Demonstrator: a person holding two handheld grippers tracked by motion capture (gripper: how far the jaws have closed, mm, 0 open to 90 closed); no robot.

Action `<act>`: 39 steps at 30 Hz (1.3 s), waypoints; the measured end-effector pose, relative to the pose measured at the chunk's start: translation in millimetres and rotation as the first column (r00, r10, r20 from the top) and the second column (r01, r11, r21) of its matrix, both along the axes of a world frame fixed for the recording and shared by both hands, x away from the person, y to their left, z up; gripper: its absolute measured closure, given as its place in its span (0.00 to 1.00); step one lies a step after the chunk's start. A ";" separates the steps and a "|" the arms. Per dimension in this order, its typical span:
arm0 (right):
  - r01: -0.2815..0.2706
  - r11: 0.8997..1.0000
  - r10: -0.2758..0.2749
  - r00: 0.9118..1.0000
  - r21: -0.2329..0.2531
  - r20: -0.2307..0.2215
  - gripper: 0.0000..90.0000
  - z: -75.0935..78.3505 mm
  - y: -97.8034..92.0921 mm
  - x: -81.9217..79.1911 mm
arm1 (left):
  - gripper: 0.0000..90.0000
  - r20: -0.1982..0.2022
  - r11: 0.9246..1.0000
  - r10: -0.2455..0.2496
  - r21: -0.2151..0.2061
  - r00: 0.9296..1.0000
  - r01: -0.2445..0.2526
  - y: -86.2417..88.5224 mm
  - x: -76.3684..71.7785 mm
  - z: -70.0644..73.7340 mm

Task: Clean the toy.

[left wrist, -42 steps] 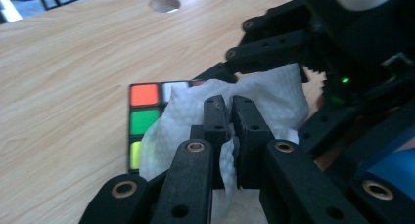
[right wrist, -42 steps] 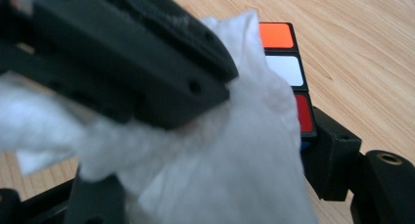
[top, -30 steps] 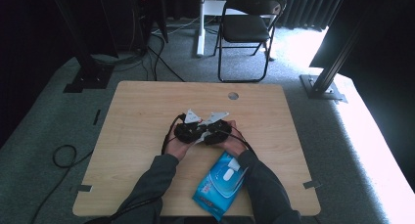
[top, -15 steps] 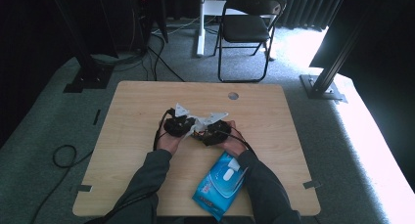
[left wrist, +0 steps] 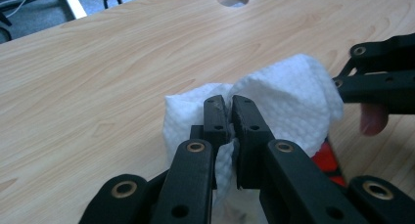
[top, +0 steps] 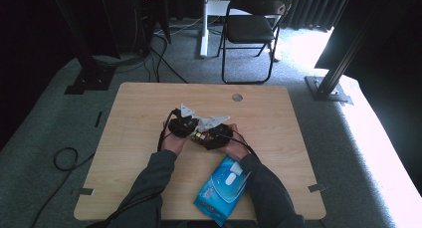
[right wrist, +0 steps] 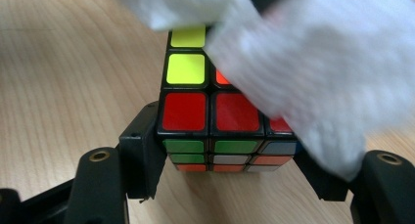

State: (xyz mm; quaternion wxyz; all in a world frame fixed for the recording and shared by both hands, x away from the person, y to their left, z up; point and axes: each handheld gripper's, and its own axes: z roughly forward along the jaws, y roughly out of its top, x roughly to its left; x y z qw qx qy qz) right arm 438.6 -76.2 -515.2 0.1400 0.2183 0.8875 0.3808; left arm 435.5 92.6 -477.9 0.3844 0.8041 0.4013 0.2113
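Your left gripper [left wrist: 230, 117] pinches a white wipe [left wrist: 288, 99] draped on the cube [right wrist: 215, 121] (mid-bench [top: 134, 118]), which your right gripper [right wrist: 227, 177] clamps between its jaws, just above the wood.

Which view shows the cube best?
Right gripper view: the cube sits close between the right gripper fingers, its stickers clear under the white wipe. High view gives a tiny speck; left gripper view a red sliver.
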 end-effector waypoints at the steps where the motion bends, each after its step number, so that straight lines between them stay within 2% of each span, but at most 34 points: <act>1: -0.004 1.000 0.004 1.000 -0.005 0.007 0.38 -0.1 1.8 -0.3 | 0.95 0.001 1.000 0.002 0.001 1.000 -0.002 -0.8 -0.2 -0.1; 5: 0.004 1.000 -0.005 1.000 -0.005 -0.003 0.38 -0.9 2.0 1.6 | 0.95 -0.001 1.000 -0.006 -0.006 1.000 0.006 -2.2 -2.2 -1.2; 10: 0.013 1.000 -0.013 1.000 -0.006 -0.003 0.38 -0.8 1.1 2.8 | 0.95 0.006 0.999 -0.050 -0.002 0.999 0.050 -10.0 -8.5 -2.2; 16: 0.021 1.000 -0.021 1.000 0.000 -0.008 0.38 -0.3 0.8 2.8 | 0.95 -0.003 0.993 -0.119 -0.019 0.993 0.119 -23.1 -16.4 -2.8; 20: 0.024 1.000 -0.024 1.000 0.005 -0.014 0.38 -0.1 0.1 3.0 | 0.95 -0.011 0.990 -0.138 -0.023 0.990 0.138 -25.1 -17.0 -2.8; 28: 0.023 1.000 -0.022 1.000 0.009 -0.016 0.38 0.0 0.1 3.2 | 0.95 -0.007 0.991 -0.134 -0.018 0.991 0.133 -23.3 -16.7 -2.0; 34: 0.019 1.000 -0.019 1.000 0.010 -0.015 0.38 0.0 -0.4 3.2 | 0.95 -0.003 0.995 -0.097 0.009 0.995 0.097 -15.2 -13.3 -1.5; 39: 0.017 1.000 -0.016 1.000 0.010 -0.009 0.38 0.2 -0.9 3.3 | 0.95 -0.003 0.998 -0.061 0.010 0.998 0.061 -5.8 -9.9 -1.2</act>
